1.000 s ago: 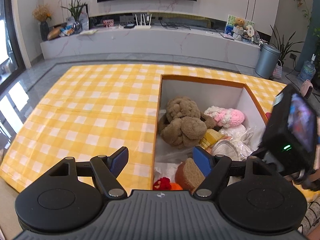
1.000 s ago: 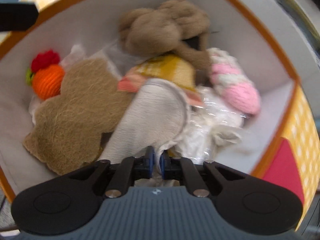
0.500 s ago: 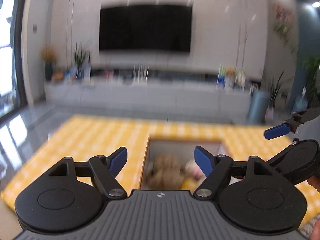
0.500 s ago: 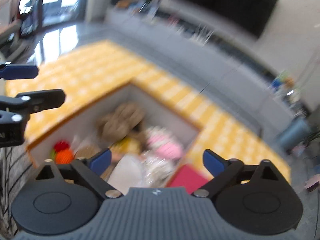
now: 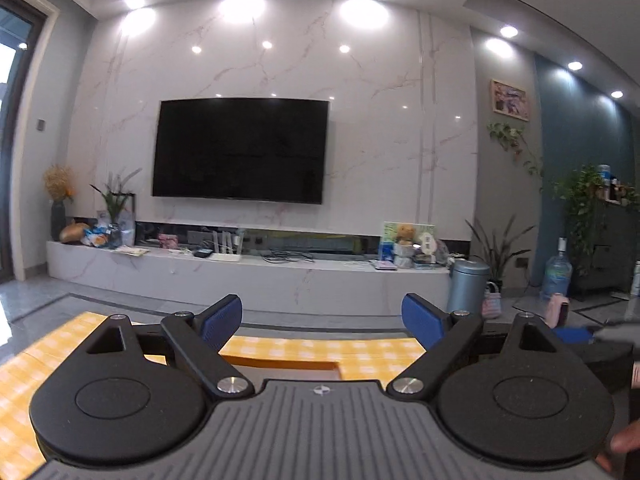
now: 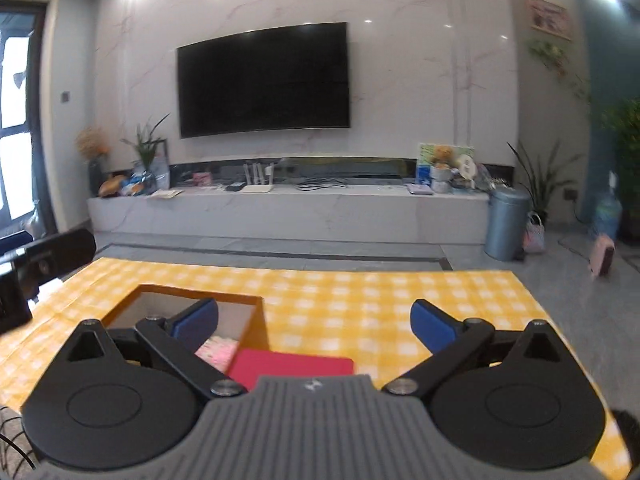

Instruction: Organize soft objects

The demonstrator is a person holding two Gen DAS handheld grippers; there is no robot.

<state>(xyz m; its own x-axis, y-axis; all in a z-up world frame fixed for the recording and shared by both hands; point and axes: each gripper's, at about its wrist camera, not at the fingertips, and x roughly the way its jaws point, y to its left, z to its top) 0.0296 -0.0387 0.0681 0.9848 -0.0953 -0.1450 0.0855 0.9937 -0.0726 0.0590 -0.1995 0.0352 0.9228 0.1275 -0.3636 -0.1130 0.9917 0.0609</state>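
Observation:
The orange-rimmed box (image 6: 192, 294) sits on the yellow checked tablecloth (image 6: 360, 292); only its far rim (image 5: 280, 362) shows in the left wrist view. Inside it I see just a pink knitted toy (image 6: 218, 354); the other soft toys are hidden behind the gripper body. A flat red piece (image 6: 292, 366) lies beside the box. My right gripper (image 6: 314, 312) is open and empty above the box's right side. My left gripper (image 5: 322, 312) points level at the wall, its jaws opening with nothing between them. A blue pad of the right gripper (image 5: 574, 335) shows at the right.
Beyond the table are grey floor, a long marble console (image 6: 280, 204) under a wall television (image 6: 264, 80), a grey bin (image 6: 506, 224), potted plants and a water bottle at the right. The left gripper's dark body (image 6: 40, 264) juts in at the left edge.
Both grippers rose out of the box and tilted up toward the television wall. The right gripper, shut low over the toys, is now wide open and empty. The left jaws spread wider.

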